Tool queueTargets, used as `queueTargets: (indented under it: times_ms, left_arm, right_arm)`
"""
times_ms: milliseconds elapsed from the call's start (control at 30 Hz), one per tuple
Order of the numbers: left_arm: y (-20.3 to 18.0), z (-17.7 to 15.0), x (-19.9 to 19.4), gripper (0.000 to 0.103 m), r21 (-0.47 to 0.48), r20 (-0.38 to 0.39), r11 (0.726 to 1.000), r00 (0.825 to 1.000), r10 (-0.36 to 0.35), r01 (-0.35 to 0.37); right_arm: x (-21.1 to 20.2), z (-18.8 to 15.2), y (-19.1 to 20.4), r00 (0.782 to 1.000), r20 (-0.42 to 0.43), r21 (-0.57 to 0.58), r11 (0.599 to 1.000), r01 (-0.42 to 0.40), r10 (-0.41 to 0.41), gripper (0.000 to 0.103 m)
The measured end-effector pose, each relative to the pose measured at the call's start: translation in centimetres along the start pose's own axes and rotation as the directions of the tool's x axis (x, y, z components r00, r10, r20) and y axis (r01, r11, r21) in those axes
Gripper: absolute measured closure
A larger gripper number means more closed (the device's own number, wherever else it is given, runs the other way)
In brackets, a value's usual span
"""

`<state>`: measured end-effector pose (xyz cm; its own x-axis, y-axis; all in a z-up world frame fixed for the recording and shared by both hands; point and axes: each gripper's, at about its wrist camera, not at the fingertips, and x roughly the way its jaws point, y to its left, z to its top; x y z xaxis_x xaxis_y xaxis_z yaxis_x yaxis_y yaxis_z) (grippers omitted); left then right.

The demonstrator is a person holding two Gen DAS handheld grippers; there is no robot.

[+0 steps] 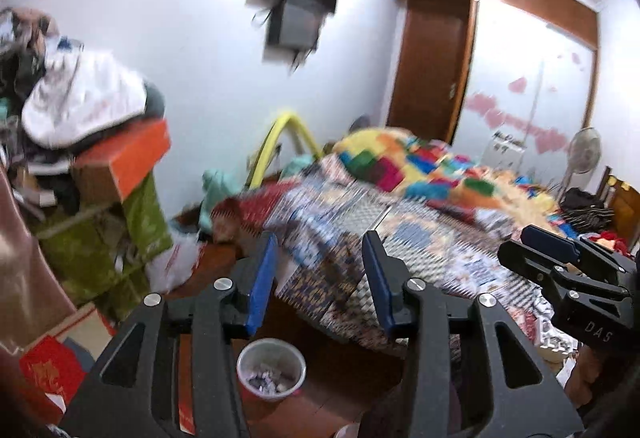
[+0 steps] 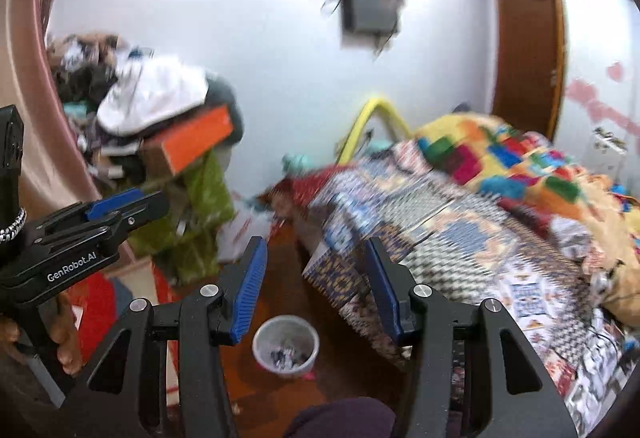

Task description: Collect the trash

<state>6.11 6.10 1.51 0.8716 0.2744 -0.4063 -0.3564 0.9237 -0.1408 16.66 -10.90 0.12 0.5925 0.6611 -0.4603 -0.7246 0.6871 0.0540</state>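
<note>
**Between pickups, both grippers empty**

While the trash cup (image 1: 271,370) sits on the floor by the bed (image 1: 400,230), left gripper (image 1: 320,278) and right gripper (image 2: 314,286) hang apart, holding nothing; next up, I'd guess: spotting more litter

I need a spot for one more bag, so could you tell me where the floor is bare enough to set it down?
The wooden floor is bare around the small bin, between the bed and the green boxes. Toward the wall a white plastic bag fills that strip, and the left side is crowded with a piled stack under the orange box.
</note>
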Motion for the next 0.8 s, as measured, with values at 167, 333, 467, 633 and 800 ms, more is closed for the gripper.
queueTargets:
  times_ms: [167, 333, 467, 633, 800]
  left_arm:
    - [-2.5, 0.4, -4.9, 0.056, 0.034, 0.114, 0.997, 0.991, -0.070, 0.066]
    - [-4.2, -0.3, -8.1, 0.045, 0.085, 0.166, 0.991, 0.979, -0.119, 0.106]
    - [-5.1, -1.2, -9.4, 0.033, 0.117, 0.176, 0.987, 0.975, -0.133, 0.114]
    - [-5.5, -2.4, -10.3, 0.009, 0.125, 0.182, 0.985, 0.973, -0.139, 0.118]
    - [-5.4, -3.2, -10.9, 0.007, 0.130, 0.174, 0.983, 0.974, -0.148, 0.126]
  right_arm:
    - [-5.0, -0.5, -0.3, 0.986, 0.124, 0.060, 0.993, 0.102, -0.109, 0.056]
    - [-7.9, -1.4, -0.6, 0.965, 0.168, 0.124, 0.975, 0.184, -0.203, 0.056]
    - [-9.6, -2.3, -0.3, 0.947, 0.177, 0.172, 0.956, 0.238, -0.268, 0.036]
    - [-11.6, -3.4, 0.2, 0.908, 0.218, 0.217, 0.925, 0.312, -0.357, 0.013]
    - [-12.5, -4.0, 0.8, 0.889, 0.228, 0.246, 0.907, 0.342, -0.397, 0.000]
